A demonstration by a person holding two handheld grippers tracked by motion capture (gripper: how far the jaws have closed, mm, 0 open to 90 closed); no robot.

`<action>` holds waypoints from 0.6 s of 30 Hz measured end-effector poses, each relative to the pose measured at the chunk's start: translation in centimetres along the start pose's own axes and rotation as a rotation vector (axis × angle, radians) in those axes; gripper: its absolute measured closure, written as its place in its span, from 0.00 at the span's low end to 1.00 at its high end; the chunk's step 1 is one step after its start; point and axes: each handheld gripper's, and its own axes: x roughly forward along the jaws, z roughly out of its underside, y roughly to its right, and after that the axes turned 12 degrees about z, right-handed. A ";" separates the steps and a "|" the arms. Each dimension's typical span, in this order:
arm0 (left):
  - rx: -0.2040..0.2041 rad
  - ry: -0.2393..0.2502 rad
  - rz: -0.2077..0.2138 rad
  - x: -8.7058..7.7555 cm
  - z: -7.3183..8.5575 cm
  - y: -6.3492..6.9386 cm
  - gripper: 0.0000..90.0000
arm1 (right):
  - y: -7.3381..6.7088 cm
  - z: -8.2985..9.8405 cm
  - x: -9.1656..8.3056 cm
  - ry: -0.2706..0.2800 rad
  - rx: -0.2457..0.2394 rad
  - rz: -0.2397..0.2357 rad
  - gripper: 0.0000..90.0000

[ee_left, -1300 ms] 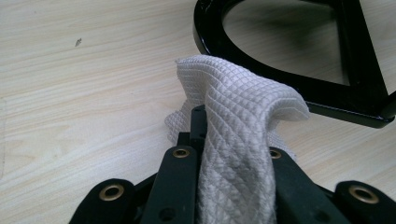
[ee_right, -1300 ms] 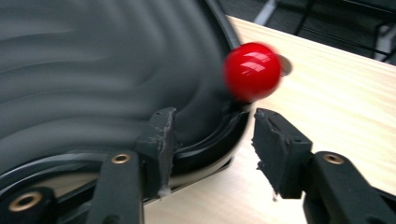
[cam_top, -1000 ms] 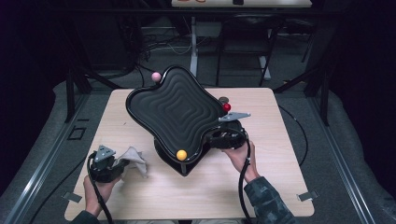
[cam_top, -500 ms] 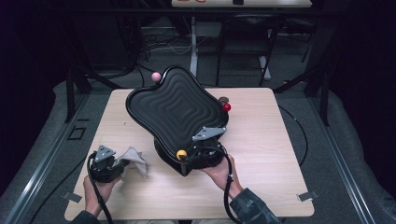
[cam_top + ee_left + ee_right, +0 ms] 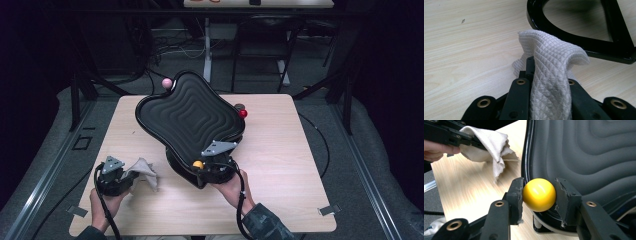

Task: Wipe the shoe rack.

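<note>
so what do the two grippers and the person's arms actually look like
Both grippers are black, each topped by a grey three-cornered plate, with a black cable trailing back along the forearm. The left gripper has flat black fingers fixed with brass-coloured rivets. The right gripper has the same rivets, and its fingers carry dark, worn, ragged-edged pads. The right forearm wears a dark camouflage-patterned sleeve.

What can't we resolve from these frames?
- Yellow knob: its stem, hidden in the right gripper view behind the knob and the fingers.
- Black tray's base: covered by the tray top in the high view, cut off by the frame edge in the left gripper view.
- Dark object behind the red knob: too small to identify, high view.
</note>
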 end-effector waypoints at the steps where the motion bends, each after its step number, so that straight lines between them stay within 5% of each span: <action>1: -0.001 0.000 0.000 0.0 0.0 0.0 0.93 | 0.2 0.1 -0.2 -0.006 -0.001 0.011 0.66; 18: 0.009 0.001 0.000 0.0 0.0 0.2 0.93 | 3.9 2.7 -3.3 -0.016 0.060 0.100 0.66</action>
